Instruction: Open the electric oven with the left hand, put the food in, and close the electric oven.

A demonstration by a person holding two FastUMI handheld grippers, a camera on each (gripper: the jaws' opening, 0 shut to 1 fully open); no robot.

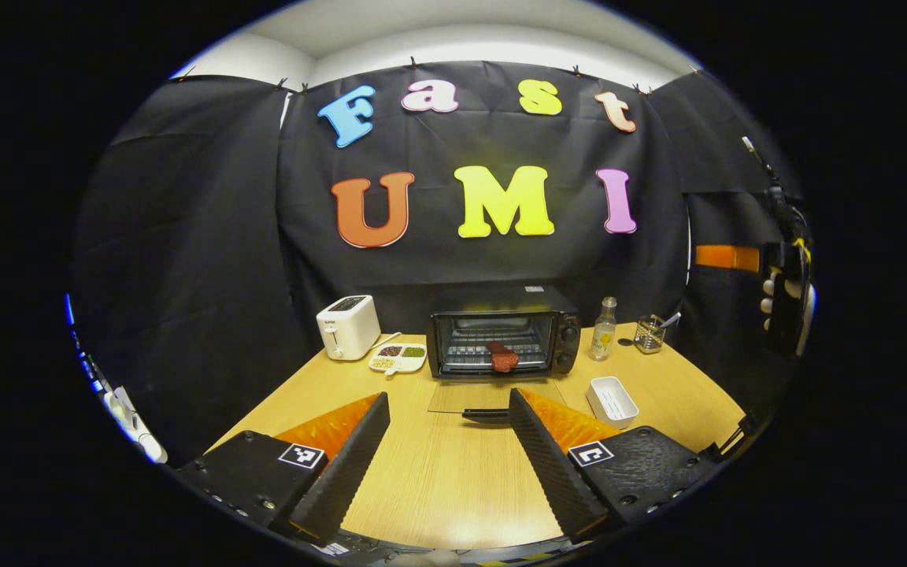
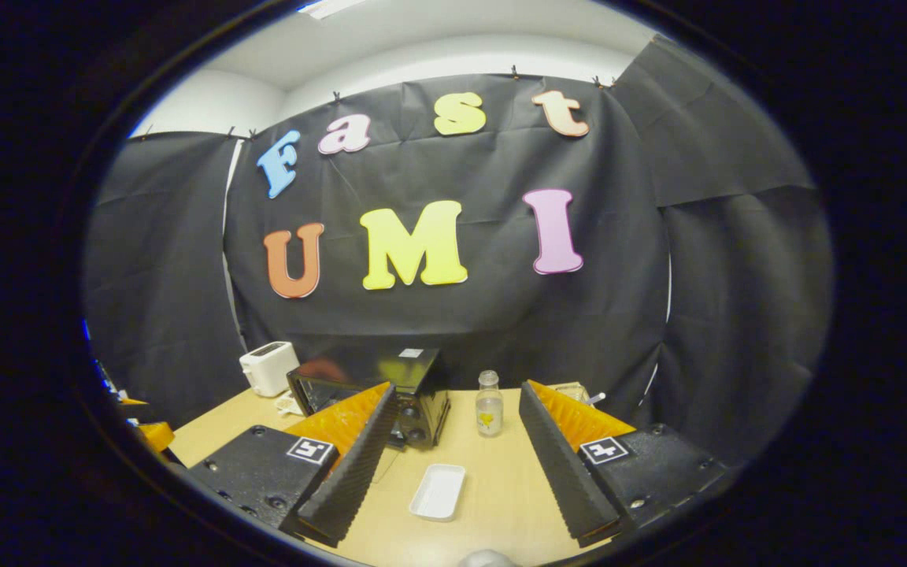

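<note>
In the left gripper view, my left gripper (image 1: 446, 465) has its jaws wide apart over bare wooden surface (image 1: 438, 480), holding nothing. Just beyond them the oven (image 1: 505, 342) stands with its glass door (image 1: 493, 396) folded down flat toward me. The food (image 1: 503, 357), a reddish-brown piece, lies on the rack at the front of the cavity. A white tray (image 1: 612, 399) sits to the right of the door. Left of the oven are a divided plate (image 1: 398, 357) and a white toaster (image 1: 348, 327); right of it, a small bottle (image 1: 602, 330) and a glass holder (image 1: 649, 334). At the far right edge a hand (image 1: 772, 295) holds the other gripper, well apart from the oven.

In the right gripper view, my right gripper (image 2: 449, 472) also has its jaws spread wide and empty, above the white tray (image 2: 438, 491). From here the oven (image 2: 414, 394) is seen from its side, partly hidden behind my left finger (image 2: 351, 465), so I cannot see its inside. The bottle (image 2: 489, 403) stands between the fingers farther off, the toaster (image 2: 268, 367) far left.
</note>
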